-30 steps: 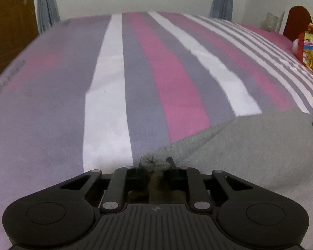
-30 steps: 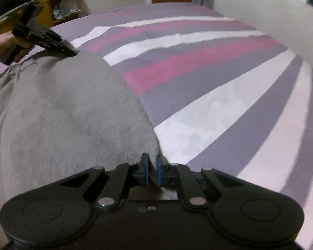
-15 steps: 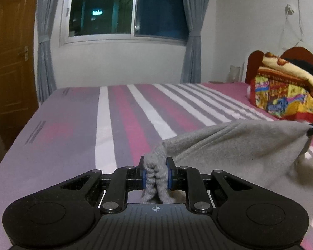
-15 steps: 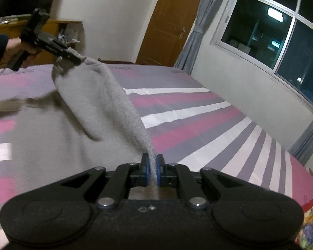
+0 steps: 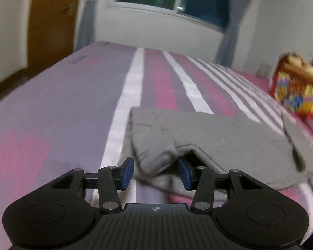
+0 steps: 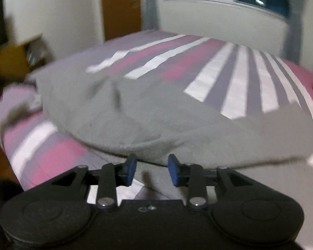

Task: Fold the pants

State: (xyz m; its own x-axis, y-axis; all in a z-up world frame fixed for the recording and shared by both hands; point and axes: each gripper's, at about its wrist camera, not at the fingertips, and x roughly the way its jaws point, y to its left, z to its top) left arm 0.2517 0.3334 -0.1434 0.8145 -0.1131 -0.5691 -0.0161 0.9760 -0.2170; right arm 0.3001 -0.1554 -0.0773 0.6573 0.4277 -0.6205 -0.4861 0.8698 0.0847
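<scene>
Left wrist view: the left gripper (image 5: pixel 155 171) is spread, its jaws straddling a gray pants (image 5: pixel 208 137) corner on the striped bed (image 5: pixel 73 108) but not pinching. Right wrist view: the right gripper (image 6: pixel 150 171) gapes, pants (image 6: pixel 135 112) near the bed's front edge. One fold seems laid; next comes regripping.

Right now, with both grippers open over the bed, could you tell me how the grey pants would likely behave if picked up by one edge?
The grey pants would probably hang limp: they sag in soft rolls beside the open left gripper. The fleecy-looking surface suggests they should not slip easily from the right gripper. The folded layers may fall apart when lifted.
</scene>
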